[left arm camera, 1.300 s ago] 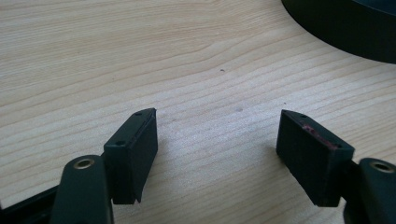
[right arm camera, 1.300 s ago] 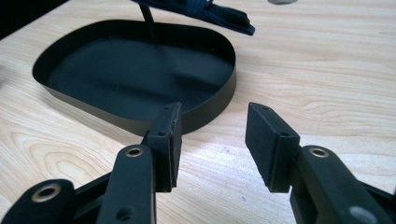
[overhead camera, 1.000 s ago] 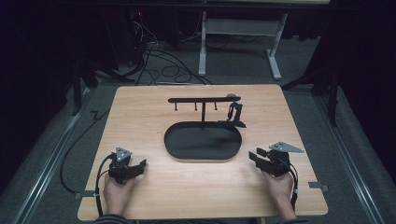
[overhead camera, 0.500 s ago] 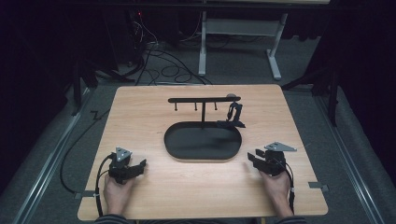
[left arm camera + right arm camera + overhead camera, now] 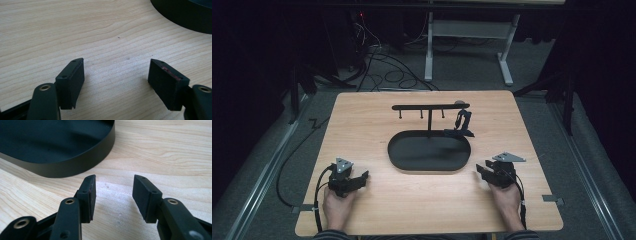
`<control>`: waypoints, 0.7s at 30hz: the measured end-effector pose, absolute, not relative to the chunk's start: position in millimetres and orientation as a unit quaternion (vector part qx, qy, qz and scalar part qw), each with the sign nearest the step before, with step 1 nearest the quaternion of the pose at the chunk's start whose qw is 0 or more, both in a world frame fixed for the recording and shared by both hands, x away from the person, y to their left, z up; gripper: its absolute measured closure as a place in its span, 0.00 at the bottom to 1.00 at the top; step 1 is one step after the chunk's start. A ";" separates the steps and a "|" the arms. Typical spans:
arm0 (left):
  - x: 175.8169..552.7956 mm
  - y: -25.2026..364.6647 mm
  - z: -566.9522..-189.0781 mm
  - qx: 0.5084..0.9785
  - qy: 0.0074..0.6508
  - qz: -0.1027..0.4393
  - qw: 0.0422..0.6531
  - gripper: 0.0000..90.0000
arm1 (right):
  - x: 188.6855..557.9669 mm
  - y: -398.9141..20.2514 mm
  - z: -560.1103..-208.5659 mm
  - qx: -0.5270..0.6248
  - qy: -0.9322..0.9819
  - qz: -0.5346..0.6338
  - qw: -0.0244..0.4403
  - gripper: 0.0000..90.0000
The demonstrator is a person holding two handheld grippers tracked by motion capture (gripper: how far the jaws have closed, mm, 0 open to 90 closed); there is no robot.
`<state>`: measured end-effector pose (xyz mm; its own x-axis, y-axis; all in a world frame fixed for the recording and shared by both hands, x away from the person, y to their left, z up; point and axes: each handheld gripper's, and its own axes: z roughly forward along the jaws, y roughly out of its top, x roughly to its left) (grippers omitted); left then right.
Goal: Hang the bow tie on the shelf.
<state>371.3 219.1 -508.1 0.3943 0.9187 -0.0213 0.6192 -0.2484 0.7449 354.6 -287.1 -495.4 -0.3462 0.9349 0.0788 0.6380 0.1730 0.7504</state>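
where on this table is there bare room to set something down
Bare wood runs along the near edge between the left gripper and right gripper, and down both sides of the black tray. It is crowded behind the tray, under the hook rack.

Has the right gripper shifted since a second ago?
Yes, slightly: the right gripper has crept forward and inward toward the black tray, jaws just opening, nothing between them.

Both black two-jaw grippers, left (image 5: 353, 181) and right (image 5: 485, 171), rest low in the hands, fingers (image 5: 71, 80) spread apart, nothing between; the right's jaws have just been opening.
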 end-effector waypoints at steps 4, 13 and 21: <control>371.3 219.0 -508.3 0.760 0.506 0.217 0.347 0.33 | 355.3 -285.1 -500.5 0.532 0.744 0.348 0.207 0.60; 371.3 218.8 -508.2 0.760 0.505 0.218 0.346 0.33 | 354.3 -276.5 -501.9 0.510 0.762 0.328 0.228 0.51; 371.2 218.7 -508.2 0.760 0.505 0.219 0.345 0.33 | 354.6 -276.1 -502.1 0.508 0.763 0.328 0.227 0.49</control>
